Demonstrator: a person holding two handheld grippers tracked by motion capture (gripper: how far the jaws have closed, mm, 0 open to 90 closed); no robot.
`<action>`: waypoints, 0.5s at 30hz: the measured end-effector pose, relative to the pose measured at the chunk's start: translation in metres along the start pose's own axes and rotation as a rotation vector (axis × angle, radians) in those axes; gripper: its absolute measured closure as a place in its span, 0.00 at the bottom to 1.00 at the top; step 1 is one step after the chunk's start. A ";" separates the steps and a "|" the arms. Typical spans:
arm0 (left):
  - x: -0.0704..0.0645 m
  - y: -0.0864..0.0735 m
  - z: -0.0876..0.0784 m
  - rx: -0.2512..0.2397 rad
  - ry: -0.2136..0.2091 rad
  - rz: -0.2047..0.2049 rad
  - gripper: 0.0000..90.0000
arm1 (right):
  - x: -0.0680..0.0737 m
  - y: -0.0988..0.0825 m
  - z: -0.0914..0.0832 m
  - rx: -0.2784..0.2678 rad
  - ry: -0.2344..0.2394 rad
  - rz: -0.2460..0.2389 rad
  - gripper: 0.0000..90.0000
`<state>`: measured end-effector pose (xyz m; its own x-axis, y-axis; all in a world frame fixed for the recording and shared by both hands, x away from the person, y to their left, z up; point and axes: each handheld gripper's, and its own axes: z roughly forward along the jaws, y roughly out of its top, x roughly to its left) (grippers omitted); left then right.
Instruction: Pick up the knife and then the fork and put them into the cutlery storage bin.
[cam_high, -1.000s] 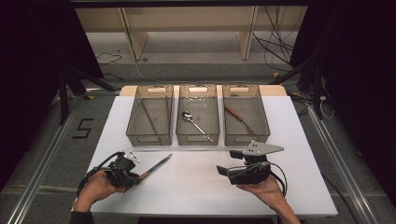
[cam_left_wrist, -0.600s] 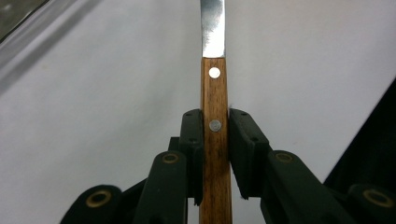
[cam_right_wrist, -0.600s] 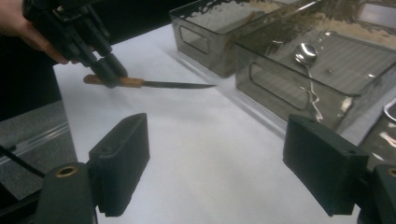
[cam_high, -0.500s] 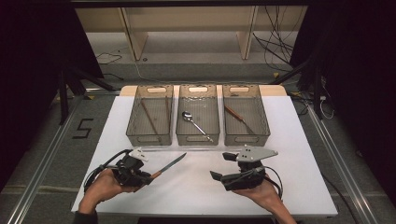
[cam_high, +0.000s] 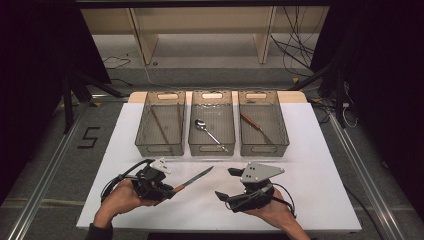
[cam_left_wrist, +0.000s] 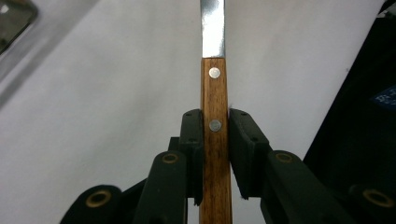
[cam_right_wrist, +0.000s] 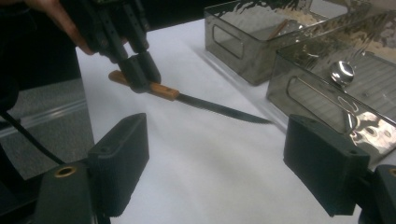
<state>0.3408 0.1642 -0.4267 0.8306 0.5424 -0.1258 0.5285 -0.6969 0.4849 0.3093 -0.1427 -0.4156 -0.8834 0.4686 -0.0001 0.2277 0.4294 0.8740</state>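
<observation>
A knife with a wooden handle and a steel blade is held just above the white table, blade pointing right and away. My left gripper is shut on the handle. In the left gripper view the pads press both sides of the knife handle, and the blade runs up out of view. My right gripper is at the front right with its jaws wide apart and nothing between them. The right gripper view looks past my right gripper to the knife and the left gripper.
Three clear bins stand in a row at the back of the white table. The left bin holds thin brown sticks, the middle bin a spoon, and the right bin a brown-handled utensil.
My left gripper has carried the knife to the right and lifted it a little. My right gripper has shifted left, toward the table's middle.
</observation>
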 end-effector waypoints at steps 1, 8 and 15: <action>-0.001 0.003 0.001 0.002 0.002 0.006 0.84 | 0.002 0.000 0.001 0.003 0.001 -0.014 0.25; -0.009 0.027 0.006 0.021 -0.027 0.062 0.84 | 0.019 0.000 0.011 0.041 -0.034 -0.147 0.26; -0.020 0.043 0.010 0.018 -0.074 0.096 0.84 | 0.032 -0.001 0.017 0.051 -0.098 -0.305 0.28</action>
<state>0.3483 0.1186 -0.4122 0.8880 0.4369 -0.1434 0.4483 -0.7527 0.4822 0.2874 -0.1150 -0.4248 -0.8711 0.3831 -0.3073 -0.0192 0.5987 0.8008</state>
